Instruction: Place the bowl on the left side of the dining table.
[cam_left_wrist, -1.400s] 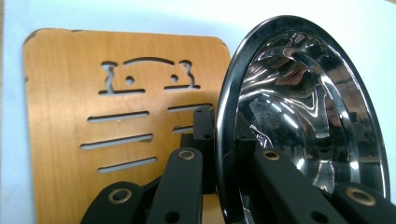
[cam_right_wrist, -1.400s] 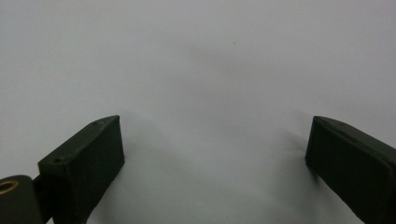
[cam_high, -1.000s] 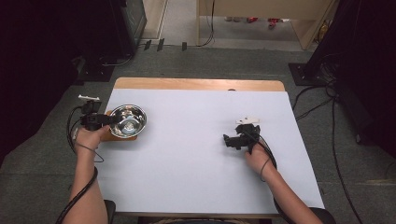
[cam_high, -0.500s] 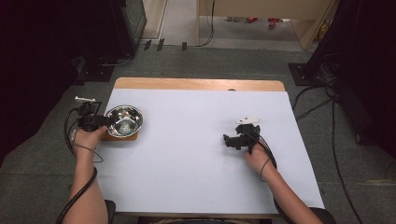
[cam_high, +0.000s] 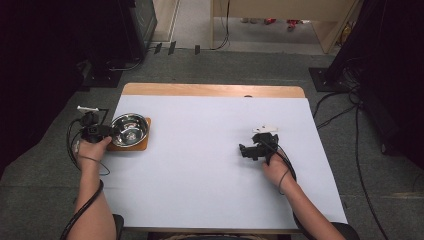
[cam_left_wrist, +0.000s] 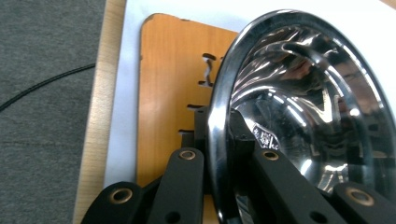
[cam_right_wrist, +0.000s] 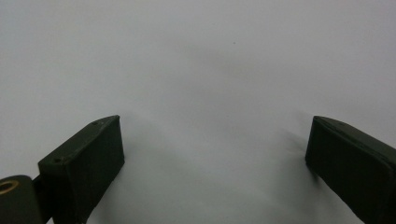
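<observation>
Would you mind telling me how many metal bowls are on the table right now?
1. The metal bowl sits on a wooden board at the table's left edge, its rim clamped by the left gripper. None seems hidden.

A wooden table (cam_high: 210, 90) under a white sheet (cam_high: 210, 165) stood on grey carpet (cam_high: 240, 62). Dark cabinets (cam_high: 75, 45) flanked it, cables (cam_high: 350, 115) trailed at right, and pale wooden furniture (cam_high: 280, 15) stood behind.
</observation>
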